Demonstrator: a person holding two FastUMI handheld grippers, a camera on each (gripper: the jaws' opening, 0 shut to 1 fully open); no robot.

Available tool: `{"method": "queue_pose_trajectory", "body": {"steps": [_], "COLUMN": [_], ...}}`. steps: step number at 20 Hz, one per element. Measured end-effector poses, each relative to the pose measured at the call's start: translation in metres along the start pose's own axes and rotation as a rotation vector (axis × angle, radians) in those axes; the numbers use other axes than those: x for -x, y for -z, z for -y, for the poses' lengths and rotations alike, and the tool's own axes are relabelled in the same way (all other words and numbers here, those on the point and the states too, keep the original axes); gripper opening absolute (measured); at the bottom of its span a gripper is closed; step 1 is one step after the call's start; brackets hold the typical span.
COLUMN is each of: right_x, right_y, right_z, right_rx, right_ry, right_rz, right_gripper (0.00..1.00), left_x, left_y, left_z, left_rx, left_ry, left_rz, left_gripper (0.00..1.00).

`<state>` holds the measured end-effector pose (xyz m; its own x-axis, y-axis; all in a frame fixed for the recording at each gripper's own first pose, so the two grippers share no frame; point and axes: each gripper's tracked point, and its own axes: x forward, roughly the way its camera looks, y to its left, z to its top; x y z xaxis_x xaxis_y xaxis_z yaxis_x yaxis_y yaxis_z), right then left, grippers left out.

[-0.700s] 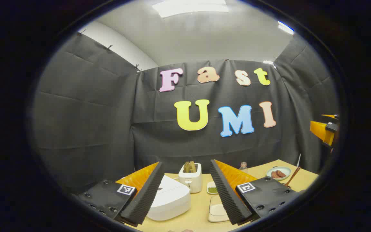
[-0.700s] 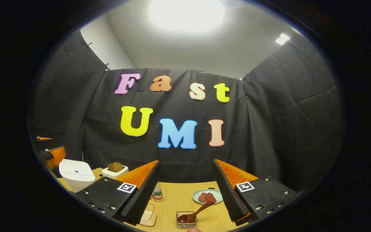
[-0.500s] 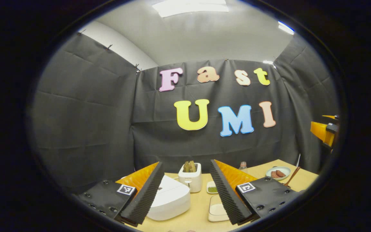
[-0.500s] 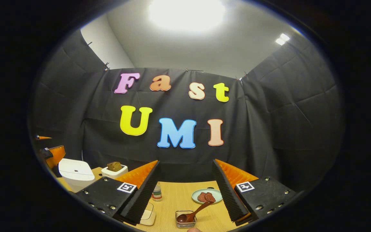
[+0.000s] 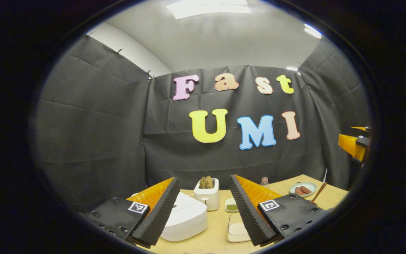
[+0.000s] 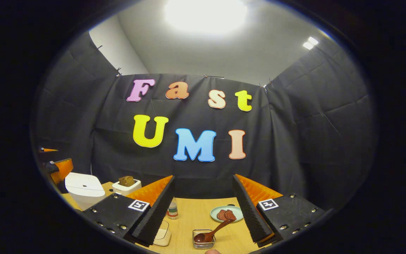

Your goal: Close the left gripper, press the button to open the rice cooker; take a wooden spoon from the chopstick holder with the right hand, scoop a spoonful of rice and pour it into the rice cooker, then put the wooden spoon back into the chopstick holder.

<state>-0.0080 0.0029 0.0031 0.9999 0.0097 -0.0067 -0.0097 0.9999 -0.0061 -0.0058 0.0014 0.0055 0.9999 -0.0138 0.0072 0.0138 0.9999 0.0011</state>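
step: opening not begun | left hand-held gripper (image 5: 203, 215) gaping, hovering behind closed rice cooker (image 5: 185, 218) | right hand-held gripper (image 6: 203, 211) gaping over wooden spoon (image 6: 211, 231) | next: closing left fingers, pressing button

white rice cooker (image 5: 185, 218), white toaster (image 5: 207, 194), pale-green plate (image 6: 227, 213), brown wooden spoon (image 6: 213, 231), tan wood-grain table (image 6: 192, 220)

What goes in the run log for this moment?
left gripper: open, above closed rice cooker | right gripper: open, empty | wooden spoon: in holder
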Motion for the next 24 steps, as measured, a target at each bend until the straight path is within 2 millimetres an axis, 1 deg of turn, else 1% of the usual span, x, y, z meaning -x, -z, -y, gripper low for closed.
{"method": "queue_pose_trajectory", "body": {"steps": [2,5,6,7,9,10,11,13,14,15,16,17,18,19,20,21,22,24], "right_x": [0.001,0.001,0.002,0.002,0.003,0.002,0.003,0.003,0.003,0.003,0.003,0.003,0.004,0.004,0.004,0.005,0.006,0.006], "right_y": [-0.002,-0.001,-0.001,-0.001,-0.002,-0.002,-0.002,-0.002,-0.003,-0.002,-0.002,-0.002,-0.003,-0.003,-0.003,-0.003,-0.002,-0.002], "right_z": [0.0,-0.001,-0.001,-0.001,-0.001,-0.002,-0.001,-0.001,-0.001,-0.001,-0.001,-0.002,-0.003,-0.003,-0.004,-0.006,-0.006,-0.009], "right_rx": [-0.004,-0.004,-0.003,-0.005,-0.009,-0.009,-0.009,-0.011,-0.013,-0.014,-0.016,-0.019,-0.022,-0.025,-0.026,-0.025,-0.022,-0.018], "right_ry": [0.0,-0.003,-0.003,-0.004,-0.008,-0.008,-0.009,-0.007,-0.007,-0.006,-0.005,-0.005,-0.004,-0.003,-0.003,-0.004,-0.002,-0.003], "right_rz": [0.008,0.004,0.004,0.004,0.004,0.003,0.003,0.005,0.007,0.008,0.008,0.008,0.007,0.009,0.01,0.01,0.008,0.006], "right_gripper": [0.97,0.97,0.96,0.97,0.97,0.96,0.96,0.97,0.97,0.97,0.97,0.97,0.96,0.96,0.96,0.97,0.96,0.97], "left_x": [-0.001,-0.002,-0.002,0.001,0.002,0.003,0.002,0.001,0.002,0.002,0.002,0.002,0.002,0.0,-0.006,-0.003,-0.003,-0.006], "left_y": [-0.003,-0.003,-0.005,-0.004,-0.006,-0.009,-0.01,-0.014,-0.014,-0.012,-0.011,-0.009,-0.007,-0.002,-0.001,-0.001,0.001,0.007], "left_z": [-0.002,-0.004,-0.004,-0.004,-0.002,-0.002,-0.002,-0.008,-0.011,-0.011,-0.015,-0.016,-0.014,-0.013,-0.027,-0.031,-0.031,-0.031], "left_rx": [-0.005,-0.026,-0.031,-0.034,-0.011,0.003,0.013,0.013,0.008,0.004,0.003,0.01,0.018,0.023,0.023,0.028,0.034,0.046], "left_ry": [-0.005,-0.01,-0.008,-0.004,0.013,0.012,0.016,0.006,0.003,0.004,-0.004,-0.002,0.014,0.026,-0.013,-0.009,0.005,0.017], "left_rz": [0.011,0.014,0.015,0.015,0.018,0.021,0.026,0.035,0.032,0.027,0.024,0.019,0.009,-0.002,0.002,-0.006,-0.02,-0.027], "left_gripper": [0.99,0.98,0.94,0.94,0.82,0.72,0.67,0.58,0.49,0.44,0.33,0.27,0.14,0.13,0.13,0.1,0.08,0.09]}}
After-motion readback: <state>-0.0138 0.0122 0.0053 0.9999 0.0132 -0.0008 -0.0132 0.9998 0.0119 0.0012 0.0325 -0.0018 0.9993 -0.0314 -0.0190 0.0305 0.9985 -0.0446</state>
